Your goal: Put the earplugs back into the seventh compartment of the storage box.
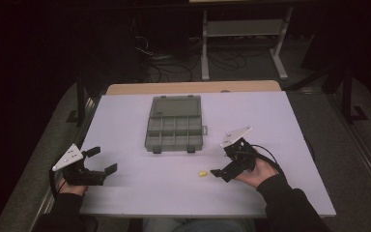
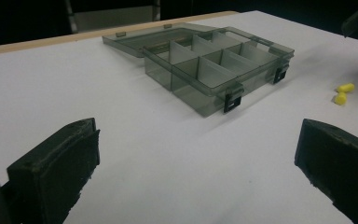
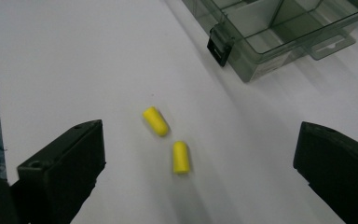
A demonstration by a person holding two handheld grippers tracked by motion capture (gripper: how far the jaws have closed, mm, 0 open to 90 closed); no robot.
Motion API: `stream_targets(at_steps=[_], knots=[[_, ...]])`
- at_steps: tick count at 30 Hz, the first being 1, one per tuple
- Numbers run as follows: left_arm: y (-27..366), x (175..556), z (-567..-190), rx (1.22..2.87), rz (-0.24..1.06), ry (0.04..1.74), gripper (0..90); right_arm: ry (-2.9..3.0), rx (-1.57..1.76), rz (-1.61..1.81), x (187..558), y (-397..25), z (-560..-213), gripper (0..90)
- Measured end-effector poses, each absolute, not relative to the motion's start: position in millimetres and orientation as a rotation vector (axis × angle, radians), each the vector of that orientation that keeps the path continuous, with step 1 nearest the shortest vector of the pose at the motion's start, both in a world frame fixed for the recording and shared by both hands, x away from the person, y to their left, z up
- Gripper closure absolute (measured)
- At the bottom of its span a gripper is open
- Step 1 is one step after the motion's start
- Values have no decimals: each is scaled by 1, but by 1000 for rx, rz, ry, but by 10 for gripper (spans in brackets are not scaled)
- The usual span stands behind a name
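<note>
The room around the table (image 1: 140, 193) is dim, almost black at the high view's left and upper edges, while the white tabletop is evenly lit from above with a faint violet cast. Shadows are soft: a weak one lies under the box (image 1: 174, 126) on its near side. In the left gripper view the box (image 2: 214, 60) is fairly sharp, the jaws at the bottom soft and dark. In the right gripper view the two plugs (image 3: 168, 140) are slightly smeared, with a faint blurred streak below the nearer one. No glare shows on the table; all frames are grainy.
</note>
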State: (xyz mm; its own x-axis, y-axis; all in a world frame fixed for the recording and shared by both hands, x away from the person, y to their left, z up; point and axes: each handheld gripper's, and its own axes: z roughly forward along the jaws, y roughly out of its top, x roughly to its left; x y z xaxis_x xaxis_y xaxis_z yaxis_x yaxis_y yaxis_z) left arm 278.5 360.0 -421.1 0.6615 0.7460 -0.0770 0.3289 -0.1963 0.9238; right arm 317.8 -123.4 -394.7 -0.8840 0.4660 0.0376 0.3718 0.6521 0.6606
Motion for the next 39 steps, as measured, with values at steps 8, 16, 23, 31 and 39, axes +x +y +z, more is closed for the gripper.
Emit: stream_targets(at_steps=[8, 16, 23, 31, 39], knots=[[360, 278, -421, 1790, 478, 860, 0, 2779, 669, 996, 320, -111, -404, 24], [359, 279, -421, 1795, 479, 852, 0, 2827, 643, 936, 321, -105, -413, 140], [359, 279, -421, 1795, 477, 851, 0, 2878, 646, 859, 324, -100, -422, 381], [359, 279, -421, 1797, 476, 849, 0, 2895, 648, 790, 326, -98, -428, 600], [359, 279, -421, 1798, 476, 847, 0, 2902, 655, 799, 327, -100, -426, 790]])
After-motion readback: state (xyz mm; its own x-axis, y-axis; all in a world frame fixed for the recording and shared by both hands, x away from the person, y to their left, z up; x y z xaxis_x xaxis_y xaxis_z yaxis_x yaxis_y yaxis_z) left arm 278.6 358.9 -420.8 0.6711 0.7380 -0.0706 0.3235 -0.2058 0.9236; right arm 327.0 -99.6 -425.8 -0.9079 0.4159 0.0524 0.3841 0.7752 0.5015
